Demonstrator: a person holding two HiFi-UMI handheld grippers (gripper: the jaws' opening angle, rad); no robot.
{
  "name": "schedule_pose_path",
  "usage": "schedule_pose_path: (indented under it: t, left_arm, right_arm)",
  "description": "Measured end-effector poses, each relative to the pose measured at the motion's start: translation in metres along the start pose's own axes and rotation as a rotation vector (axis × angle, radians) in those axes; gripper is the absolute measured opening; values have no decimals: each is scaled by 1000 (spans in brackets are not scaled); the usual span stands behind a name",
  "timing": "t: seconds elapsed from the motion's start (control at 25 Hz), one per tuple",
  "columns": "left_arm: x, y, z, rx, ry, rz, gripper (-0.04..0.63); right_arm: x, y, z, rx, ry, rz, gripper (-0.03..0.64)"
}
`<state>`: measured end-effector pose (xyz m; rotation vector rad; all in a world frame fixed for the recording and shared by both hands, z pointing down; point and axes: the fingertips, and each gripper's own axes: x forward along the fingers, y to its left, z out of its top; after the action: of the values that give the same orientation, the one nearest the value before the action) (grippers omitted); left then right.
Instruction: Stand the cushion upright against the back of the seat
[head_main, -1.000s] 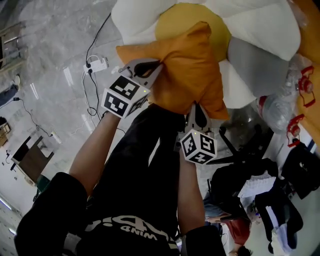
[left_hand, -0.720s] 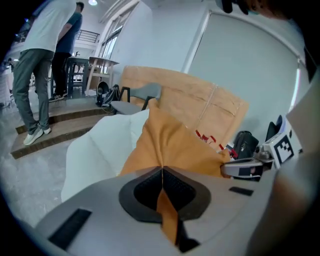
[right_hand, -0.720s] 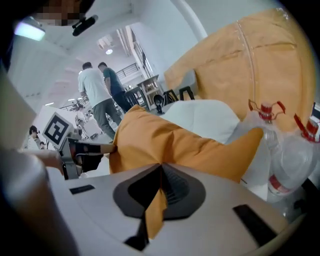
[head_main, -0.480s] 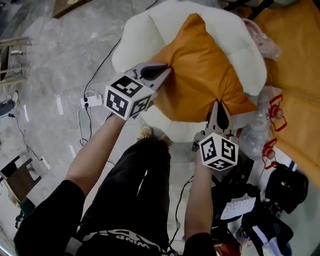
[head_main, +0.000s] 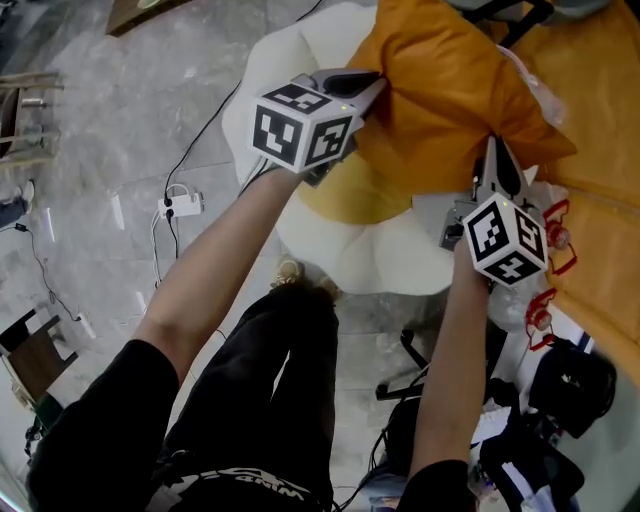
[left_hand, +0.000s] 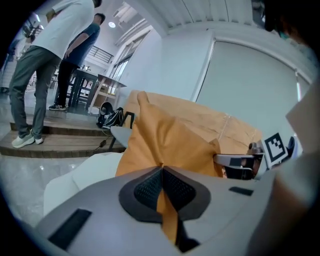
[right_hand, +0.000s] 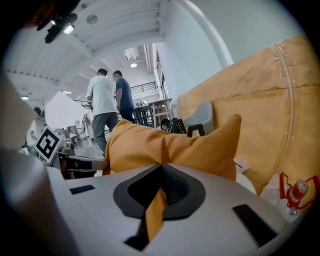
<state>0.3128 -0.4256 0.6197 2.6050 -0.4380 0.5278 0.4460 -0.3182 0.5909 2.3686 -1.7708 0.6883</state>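
An orange cushion (head_main: 450, 80) hangs in the air over a white flower-shaped seat (head_main: 380, 262) with a yellow centre. My left gripper (head_main: 378, 82) is shut on the cushion's left edge, and orange fabric is pinched between its pads (left_hand: 161, 172). On the cushion's right lower edge my right gripper (head_main: 493, 142) is shut too, a fold of fabric caught in its jaws (right_hand: 160, 170). The cushion (left_hand: 165, 137) fills the middle of the left gripper view, and it bulges just beyond the jaws in the right gripper view (right_hand: 165, 142). Its far side is hidden.
A large orange sack (head_main: 600, 110) lies to the right of the seat. Plastic bottles with red caps (head_main: 545, 300) and black bags (head_main: 570, 385) crowd the lower right. A power strip with cables (head_main: 180, 205) lies on the grey floor at left. People (left_hand: 35, 65) stand in the background.
Both grippers have lifted the cushion up and away from the person's legs, out over the seat. Both grips have held throughout.
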Motion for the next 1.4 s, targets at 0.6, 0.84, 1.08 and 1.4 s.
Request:
schedule_pose_path:
  t: [0.6, 0.84, 1.08, 1.4]
  left_arm:
    - [6, 13, -8, 67, 5, 56, 68]
    - [-4, 2, -4, 115, -9, 74, 250]
    - [-38, -16, 12, 161, -40, 67, 196]
    - [-140, -107, 29, 115, -20, -13, 8]
  right_arm:
    - [-3, -2, -8, -110, -14, -61, 44]
    - [-20, -8, -4, -57, -31, -79, 115]
    - [-51, 14, -2, -61, -9, -26, 109]
    - [-165, 92, 35, 9, 1, 195, 21]
